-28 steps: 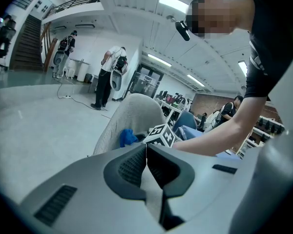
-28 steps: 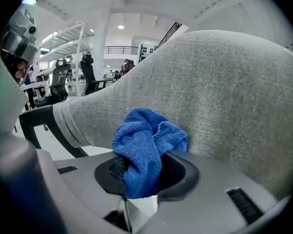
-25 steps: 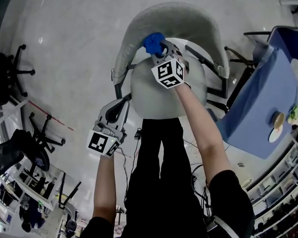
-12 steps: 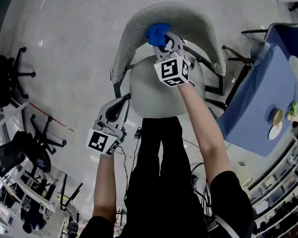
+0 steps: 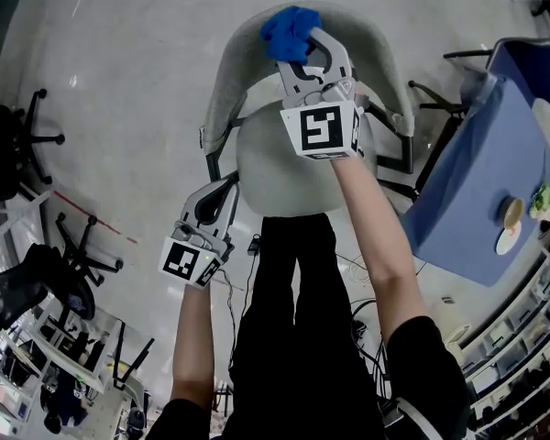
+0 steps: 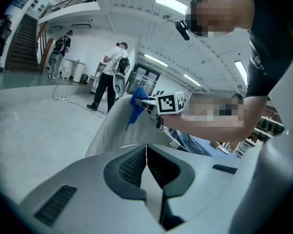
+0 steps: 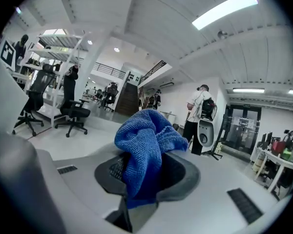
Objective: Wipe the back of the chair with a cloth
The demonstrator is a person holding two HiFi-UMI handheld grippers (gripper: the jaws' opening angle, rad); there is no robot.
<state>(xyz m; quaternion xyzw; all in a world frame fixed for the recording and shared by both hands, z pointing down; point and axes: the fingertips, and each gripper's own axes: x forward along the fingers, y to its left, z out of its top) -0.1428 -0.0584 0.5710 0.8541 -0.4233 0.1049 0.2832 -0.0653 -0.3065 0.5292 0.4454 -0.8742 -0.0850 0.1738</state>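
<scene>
One-handedly clamping bunched blue cloth (image 5: 289, 31) in right hand-held gripper (image 5: 302, 51) atop curved chair back (image 5: 385, 58), tail drooping; holding left hand-held gripper (image 5: 225, 191) closed, empty, beside seat (image 5: 275, 172); standing between blue desk (image 5: 481, 181) and office chairs (image 5: 23, 136)

Right gripper (image 5: 301, 51), arm outstretched toward 12 o'clock, pinches the cloth (image 5: 289, 27); left gripper (image 5: 227, 189), fingers together, hangs at 8 o'clock.

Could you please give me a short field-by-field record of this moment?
chair back: grey, curved, facing the person
cloth: blue, bunched, at the chair back's top edge
right gripper: shut on the cloth, reaching over the seat
left gripper: jaws together, empty, left of the seat, apart from the cloth
</scene>
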